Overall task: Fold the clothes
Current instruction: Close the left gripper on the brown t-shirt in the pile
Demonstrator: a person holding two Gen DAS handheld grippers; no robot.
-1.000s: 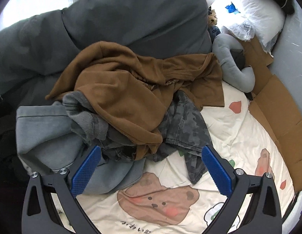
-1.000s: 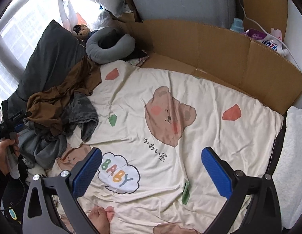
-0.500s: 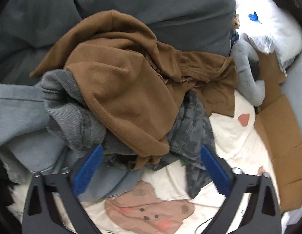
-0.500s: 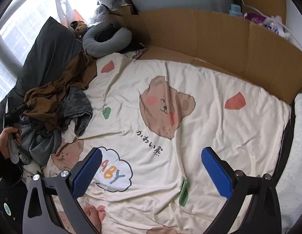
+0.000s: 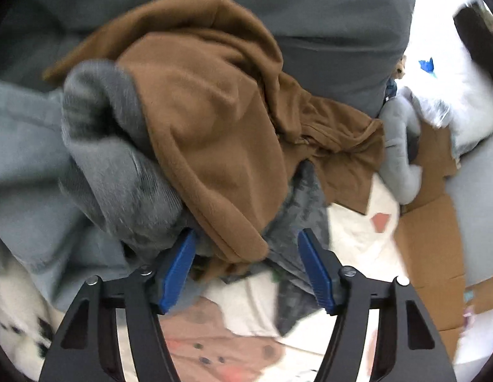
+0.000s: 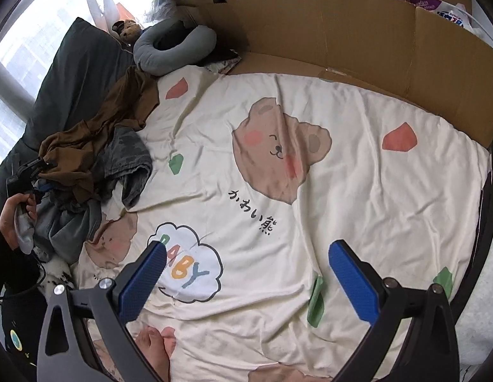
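Left gripper sat low at the near edge of the clothes pile, jaws part open, blue pads either side of the hem of a brown fleece garment but not closed on it; view was motion-blurred. Left of the fleece lay a grey ribbed knit and under it a pale grey sweatshirt. Right of the fleece, a dark camouflage garment spilled onto the cream bear-print sheet. Beyond the pile stood a big dark grey pillow, with a grey U-shaped neck pillow to the far right, touching flattened cardboard.

Right gripper hovered above the bare sheet near the "BABY" cloud print, jaws wide apart and holding nothing. A bare foot showed at the near edge between the gripper arms. In this view the pile lay on the left side of the bed, well apart from the right gripper, with a hand gripping the left tool's handle beside it. Further off, the neck pillow sat at the far left corner, and a cardboard wall ran along the far side of the bed.
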